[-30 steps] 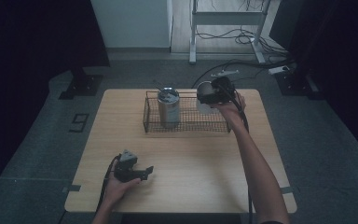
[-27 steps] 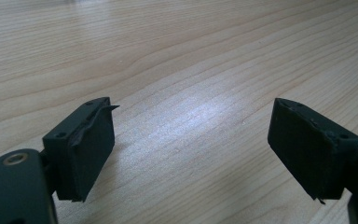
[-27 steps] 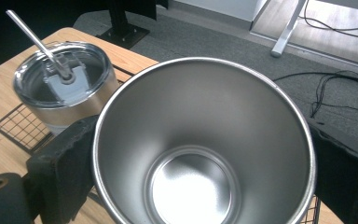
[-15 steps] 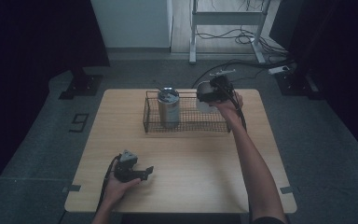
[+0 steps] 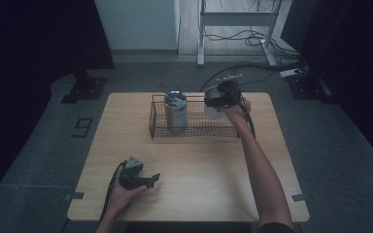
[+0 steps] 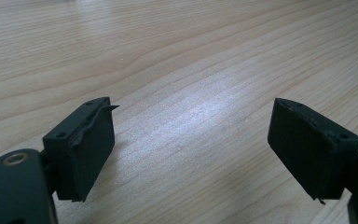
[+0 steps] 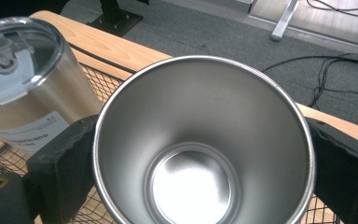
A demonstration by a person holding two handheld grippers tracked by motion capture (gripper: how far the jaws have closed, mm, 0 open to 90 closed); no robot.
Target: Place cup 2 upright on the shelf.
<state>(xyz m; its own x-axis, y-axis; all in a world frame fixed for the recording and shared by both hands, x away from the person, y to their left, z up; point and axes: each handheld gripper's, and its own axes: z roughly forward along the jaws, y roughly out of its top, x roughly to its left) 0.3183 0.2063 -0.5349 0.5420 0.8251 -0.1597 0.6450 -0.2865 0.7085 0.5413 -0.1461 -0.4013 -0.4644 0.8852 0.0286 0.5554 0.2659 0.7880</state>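
Observation:
My right gripper (image 5: 215, 103) is shut on a steel cup (image 7: 200, 144), its jaws pressed against the cup's outer sides. The cup is upright and bare inside; it hangs over the right half of a wire basket (image 5: 194, 127) at the table's far side. A lidded steel tumbler (image 5: 176, 110) with a clear lid (image 7: 9, 56) stands in the basket's left half. My left gripper (image 5: 151, 179) rests low near the table's front left, open, with only bare wood (image 6: 191, 112) between its jaws.
The wooden table (image 5: 194, 165) has wide free room between the basket and its front edge. Cables (image 5: 252, 68) and a desk frame (image 5: 238, 19) lie on the floor beyond the far edge.
The right gripper with the cup has shifted slightly left over the basket. The left gripper has stayed where it was.

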